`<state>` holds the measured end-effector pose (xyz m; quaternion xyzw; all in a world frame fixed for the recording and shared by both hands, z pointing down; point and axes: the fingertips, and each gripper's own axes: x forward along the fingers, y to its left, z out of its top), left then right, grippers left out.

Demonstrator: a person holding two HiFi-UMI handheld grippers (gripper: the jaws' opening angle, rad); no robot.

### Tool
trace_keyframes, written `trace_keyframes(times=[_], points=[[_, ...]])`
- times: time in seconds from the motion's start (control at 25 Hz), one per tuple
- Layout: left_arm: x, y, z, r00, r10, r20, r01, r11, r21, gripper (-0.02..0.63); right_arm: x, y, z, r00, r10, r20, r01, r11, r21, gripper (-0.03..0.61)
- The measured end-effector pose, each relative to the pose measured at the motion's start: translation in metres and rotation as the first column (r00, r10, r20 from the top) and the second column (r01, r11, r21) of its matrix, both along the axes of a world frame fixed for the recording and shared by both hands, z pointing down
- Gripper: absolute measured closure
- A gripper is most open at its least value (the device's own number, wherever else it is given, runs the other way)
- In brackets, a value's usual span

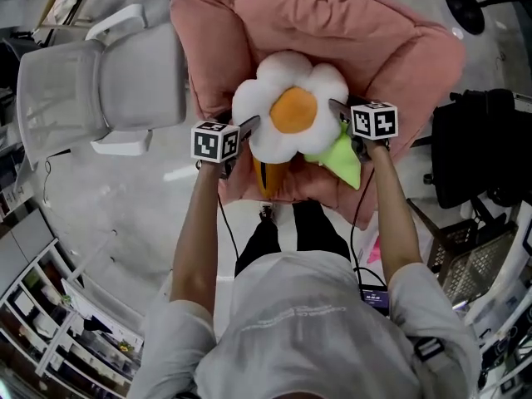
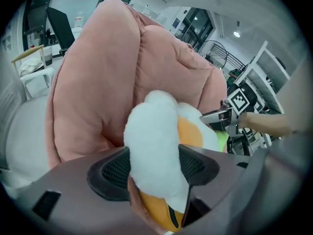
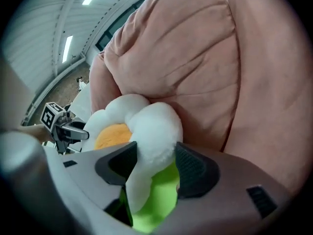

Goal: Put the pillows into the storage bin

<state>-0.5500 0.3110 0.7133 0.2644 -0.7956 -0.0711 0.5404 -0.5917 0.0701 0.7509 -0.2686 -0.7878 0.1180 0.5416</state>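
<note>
Our left gripper (image 2: 155, 166) has its jaws wide apart. One white petal of the flower pillow (image 1: 289, 110) stands between them. The plush swells out to both pads, but we judge this a loose contact and not a real pinch. Our right gripper (image 3: 154, 166) is in the same state on the opposite petal, with the green leaf (image 3: 156, 195) just under its jaws.

The flower pillow lies on the big pink cushion (image 1: 349, 32), in the hollow between its raised sides, directly in front of us and between the two grippers. An orange part (image 1: 273, 175) shows below the petals; we cannot tell if it belongs to the same pillow. We cannot make out a storage bin with certainty in any view.

We expect the flower pillow to be very light, soft and not fragile. A petal gives way easily, so a shallow grip at its tip may slide off. It is better to take two opposite petals deep, near the yellow centre, and to close well into the filling. The leaf is thin and would let the pillow swing.

The pink cushion looks bulky and floppy. For it we would take both side edges at once, one gripper on each.
</note>
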Motion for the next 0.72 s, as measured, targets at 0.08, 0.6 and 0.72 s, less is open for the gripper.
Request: trace_keyframes(times=[0.08,0.6,0.72], points=[[-0.004,0.0,0.006,1.0,-0.017,0.004,0.017,1.0,0.015,0.318,-0.004,0.004,0.003,1.0,0.031,0.0,-0.031,0.999,-0.016,0.33],[-0.004,0.006,-0.019,0.998,-0.024,0.054,0.021,0.997,0.068,0.408,0.007,0.018,-0.028,0.987,0.104,0.125,-0.106,0.994,0.012,0.387],[0.005,0.006,-0.041,0.996,-0.015,0.09,0.007,0.996,0.091,0.411,0.021,0.019,-0.056,0.978,0.113,0.175,-0.119,0.993,0.021,0.392]])
